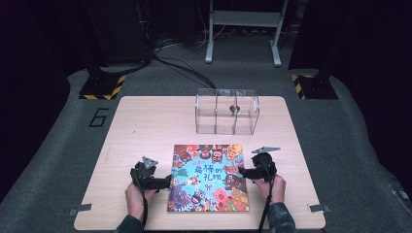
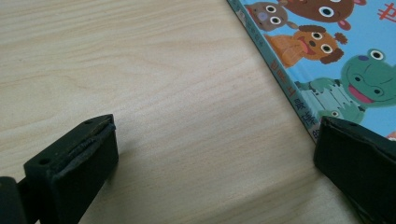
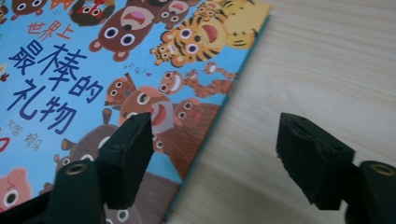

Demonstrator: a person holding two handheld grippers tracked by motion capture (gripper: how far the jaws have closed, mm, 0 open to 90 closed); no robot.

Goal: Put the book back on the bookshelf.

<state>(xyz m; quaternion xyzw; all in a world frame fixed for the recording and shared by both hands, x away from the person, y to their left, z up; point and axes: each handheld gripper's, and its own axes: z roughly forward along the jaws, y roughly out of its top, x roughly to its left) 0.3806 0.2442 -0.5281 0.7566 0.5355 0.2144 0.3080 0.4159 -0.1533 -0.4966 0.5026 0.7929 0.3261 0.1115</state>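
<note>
Pale wood table [image 1: 145, 121] in the high view, with a colourful picture book [image 1: 209, 177] lying flat, cover up, near the person's edge, about mid-width. Clear plastic box [image 1: 227, 111] with compartments stands farther back, well apart from the book. Left gripper [image 1: 165, 182] comes in from the left, tips at the book's left edge, left hand [image 1: 136, 196] behind it. Right gripper [image 1: 241, 171] is at the book's right edge, tips over the cover, right hand [image 1: 274, 187] behind it. Black cables trail down from both toward the person.

Left gripper view: jaws spread wide, bare wood between them, nothing pinched. The book's spine edge runs diagonally at upper right; the right-hand jaw sits just at that edge, contact cannot be told. Cartoon animals show on the cover.

Right gripper view: jaws partly apart, pinching nothing. One jaw hovers over the cover near its edge, the other over bare wood, so the book's edge lies between them. Blue characters and tiger, bear figures are printed on the cover.
</note>
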